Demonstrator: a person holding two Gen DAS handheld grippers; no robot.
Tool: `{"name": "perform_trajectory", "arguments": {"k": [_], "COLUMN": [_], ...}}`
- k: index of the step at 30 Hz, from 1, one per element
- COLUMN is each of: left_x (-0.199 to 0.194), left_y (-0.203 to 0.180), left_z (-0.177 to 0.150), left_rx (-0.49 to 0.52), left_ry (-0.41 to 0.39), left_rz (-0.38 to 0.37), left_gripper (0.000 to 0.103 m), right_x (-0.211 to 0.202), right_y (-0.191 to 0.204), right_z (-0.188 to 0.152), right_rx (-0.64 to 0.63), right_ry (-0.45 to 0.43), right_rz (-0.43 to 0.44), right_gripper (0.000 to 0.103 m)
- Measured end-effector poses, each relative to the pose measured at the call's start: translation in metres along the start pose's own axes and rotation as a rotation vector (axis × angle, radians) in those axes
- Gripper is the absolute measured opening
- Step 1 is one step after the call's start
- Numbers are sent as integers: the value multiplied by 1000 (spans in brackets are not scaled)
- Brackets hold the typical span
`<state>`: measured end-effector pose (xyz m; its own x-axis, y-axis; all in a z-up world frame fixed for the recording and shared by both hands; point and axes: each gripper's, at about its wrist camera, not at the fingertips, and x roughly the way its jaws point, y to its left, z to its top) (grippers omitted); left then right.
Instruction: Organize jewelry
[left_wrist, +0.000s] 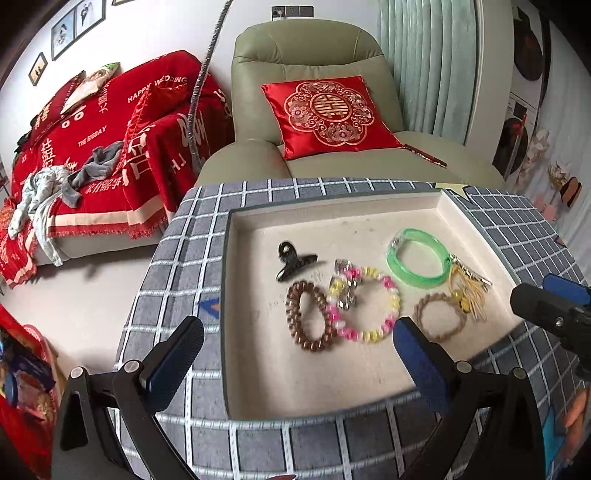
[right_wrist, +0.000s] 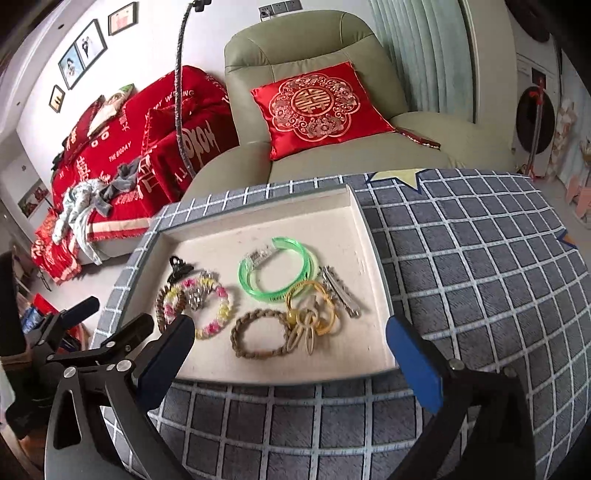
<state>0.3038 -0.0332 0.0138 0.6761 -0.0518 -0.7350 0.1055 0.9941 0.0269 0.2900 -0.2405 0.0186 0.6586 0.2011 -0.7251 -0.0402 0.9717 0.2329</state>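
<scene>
Green bangle (right_wrist: 275, 271) lies at 12 o'clock of my right claw (right_wrist: 291, 349). Both claws are spread and empty, left claw (left_wrist: 295, 350) too. I should descend slowly and pinch only its rim.

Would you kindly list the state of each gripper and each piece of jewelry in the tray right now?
left gripper: open, empty
right gripper: open, empty
tray: lidless, holding all the jewelry
green bangle: lying flat, ring split by a gap
pink and yellow bead bracelet: flat, overlapping a sparkly clip
brown bead bracelet: flat
braided tan bracelet: flat
black claw clip: closed, on its side
</scene>
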Motion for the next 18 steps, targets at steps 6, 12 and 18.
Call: {"name": "perform_trajectory", "arguments": {"k": [6, 12, 18], "left_x": [-21, -38, -57], "left_y": [2, 0, 0], "left_z": [-27, -50, -71], "left_rx": [-18, -27, -56], "left_ry": [-18, -51, -91], "left_rz": [12, 34, 47], "left_gripper": [103, 103, 103], "right_x": [-7, -19, -37], "right_y": [7, 9, 15], "right_z": [-22, -46, -62], "right_rx": [-31, -30, -57], "right_ry": [32, 15, -53], "right_rz": [-13, -21, -55], "right_gripper": [103, 103, 103]}}
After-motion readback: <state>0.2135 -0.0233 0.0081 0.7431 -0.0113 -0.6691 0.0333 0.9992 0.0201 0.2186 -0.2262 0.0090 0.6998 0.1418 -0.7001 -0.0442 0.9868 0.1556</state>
